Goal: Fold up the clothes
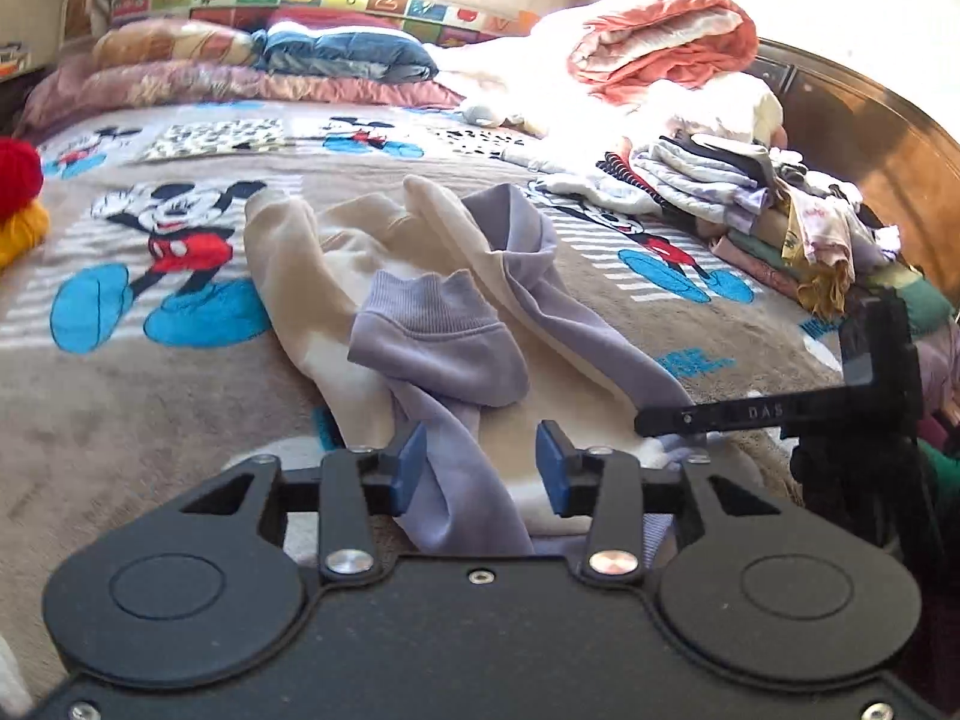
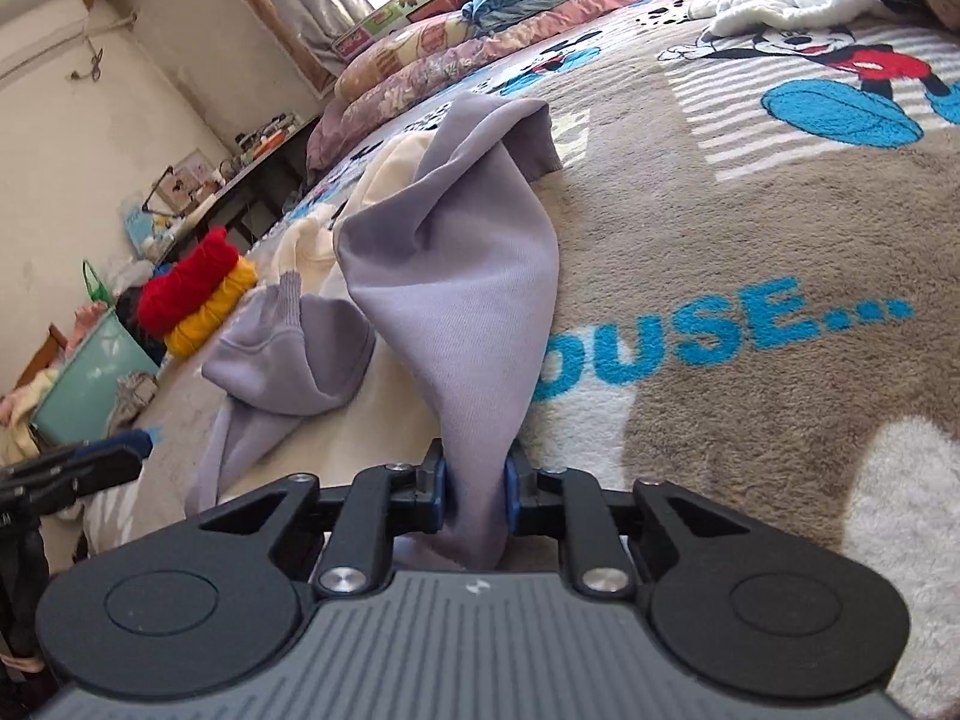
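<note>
Pinching a bunched lilac fold of the sweatshirt (image 2: 456, 276) between its blue pads, the right gripper (image 2: 475, 495) lifts it off the blanket (image 2: 750, 408). Left gripper (image 1: 482, 462) hovers spread over the sweatshirt's near edge, lilac cloth between its fingers. Cuff (image 1: 429, 312) lies on the cream body.
</note>
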Action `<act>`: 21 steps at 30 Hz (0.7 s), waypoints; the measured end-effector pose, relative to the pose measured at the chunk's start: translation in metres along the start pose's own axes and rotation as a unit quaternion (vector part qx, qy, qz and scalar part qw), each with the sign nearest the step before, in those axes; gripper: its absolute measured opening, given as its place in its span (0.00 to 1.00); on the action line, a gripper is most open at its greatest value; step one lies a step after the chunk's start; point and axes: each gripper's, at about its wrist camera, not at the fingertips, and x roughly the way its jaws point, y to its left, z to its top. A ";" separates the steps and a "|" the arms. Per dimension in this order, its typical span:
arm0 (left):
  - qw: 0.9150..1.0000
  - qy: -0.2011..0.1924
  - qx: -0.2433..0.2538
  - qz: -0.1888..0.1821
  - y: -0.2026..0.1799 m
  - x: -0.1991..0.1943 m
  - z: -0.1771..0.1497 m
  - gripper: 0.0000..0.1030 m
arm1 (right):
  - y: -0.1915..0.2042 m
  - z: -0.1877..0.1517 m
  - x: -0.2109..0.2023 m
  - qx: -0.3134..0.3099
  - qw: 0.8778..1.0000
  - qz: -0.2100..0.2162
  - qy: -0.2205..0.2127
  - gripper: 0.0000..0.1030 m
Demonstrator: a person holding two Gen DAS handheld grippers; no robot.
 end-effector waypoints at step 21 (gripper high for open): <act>0.978 0.003 -0.208 0.028 0.047 0.025 0.043 0.45 | -0.009 0.015 -0.010 0.046 0.996 0.041 -0.065 0.49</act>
